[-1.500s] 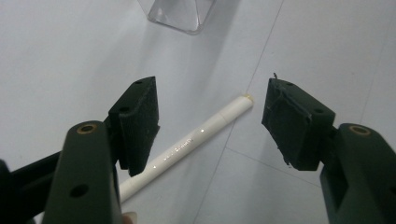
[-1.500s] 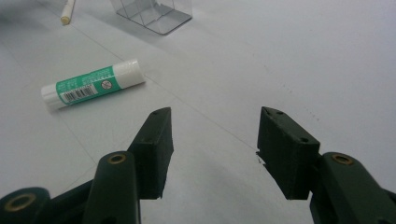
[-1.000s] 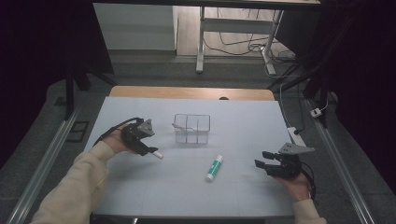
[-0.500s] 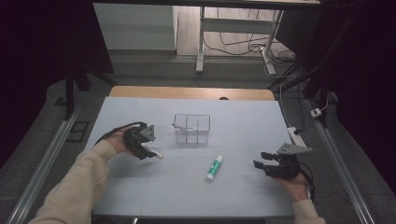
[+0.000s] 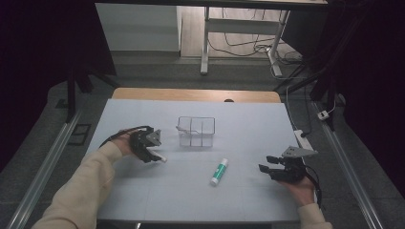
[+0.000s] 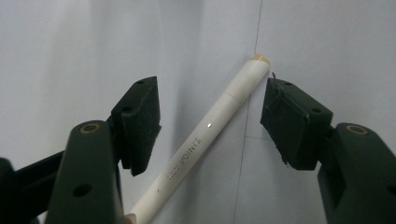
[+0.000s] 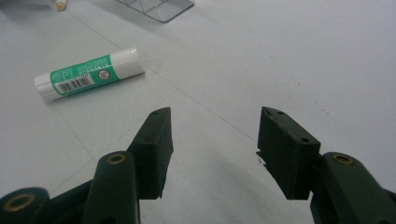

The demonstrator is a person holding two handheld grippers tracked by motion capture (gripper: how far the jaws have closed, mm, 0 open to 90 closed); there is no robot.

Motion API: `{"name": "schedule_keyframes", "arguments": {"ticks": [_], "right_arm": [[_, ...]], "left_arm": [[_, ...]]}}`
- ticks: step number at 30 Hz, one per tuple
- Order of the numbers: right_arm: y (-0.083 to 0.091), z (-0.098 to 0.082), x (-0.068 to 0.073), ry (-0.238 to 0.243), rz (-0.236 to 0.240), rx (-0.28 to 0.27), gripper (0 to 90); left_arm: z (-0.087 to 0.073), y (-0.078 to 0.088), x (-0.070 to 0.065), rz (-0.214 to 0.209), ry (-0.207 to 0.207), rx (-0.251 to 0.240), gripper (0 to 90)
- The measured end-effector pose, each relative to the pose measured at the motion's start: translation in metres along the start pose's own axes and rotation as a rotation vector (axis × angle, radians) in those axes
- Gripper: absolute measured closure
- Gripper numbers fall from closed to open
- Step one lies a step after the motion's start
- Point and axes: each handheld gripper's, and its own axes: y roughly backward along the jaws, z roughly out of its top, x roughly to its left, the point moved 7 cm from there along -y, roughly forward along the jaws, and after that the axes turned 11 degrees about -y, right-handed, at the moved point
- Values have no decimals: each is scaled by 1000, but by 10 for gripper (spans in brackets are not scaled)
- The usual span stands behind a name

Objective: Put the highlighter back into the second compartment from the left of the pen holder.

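Note:
A white pen (image 6: 210, 135) lies on the white mat, seen in the high view as the pen (image 5: 158, 157) at the left. My left gripper (image 6: 209, 95) straddles it, tilted down over the mat. Its jaws have just been closing, with the pen between them and a gap still on each side of it. In the high view the left gripper (image 5: 152, 153) sits left of a clear plastic box (image 5: 196, 131). A green and white glue stick (image 5: 219, 171) lies near the middle front. My right gripper (image 5: 264, 165) rests low at the right, open and empty, aimed toward the glue stick (image 7: 88, 72).
The mat (image 5: 248, 129) covers a wooden table whose far edge (image 5: 191, 94) shows beyond it. A power strip (image 5: 302, 139) lies at the right edge. Metal rails run along both sides on the floor, and desk legs and cables stand beyond.
My left hand has sunk a little toward the mat over the pen. The right hand, glue stick and box have stayed put.

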Motion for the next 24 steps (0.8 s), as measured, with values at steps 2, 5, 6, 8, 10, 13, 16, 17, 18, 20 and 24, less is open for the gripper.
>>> {"name": "schedule_keyframes", "arguments": {"ticks": [2,5,6,8,10,13,16,17,18,20,24], "right_arm": [[0,0,0,1,0,0,445],[1,0,0,0,1,-2,445],[1,0,0,-1,1,-2,445],[1,0,-1,0,0,1,445],[1,0,-1,1,-1,2,445],[2,0,-1,2,-2,1,445],[2,0,-1,0,-1,-1,445],[2,0,-1,0,-1,-1,445],[2,0,-2,1,-1,1,445],[2,0,-1,2,-1,2,445],[2,1,-1,3,0,0,445]], "left_arm": [[1,0,0,-7,-1,-4,386],[0,0,-1,-12,0,-1,387],[0,0,-1,-11,-1,2,387],[-1,0,-1,-13,4,1,387],[-1,-1,0,-14,7,2,387],[-3,-1,0,-21,15,-3,388],[-5,-2,2,-24,20,-1,395],[-6,-2,2,-26,23,-5,398],[-7,-2,2,-29,26,-8,402],[-8,-2,2,-33,27,-16,411],[-10,-2,3,-43,12,-26,439]]}}
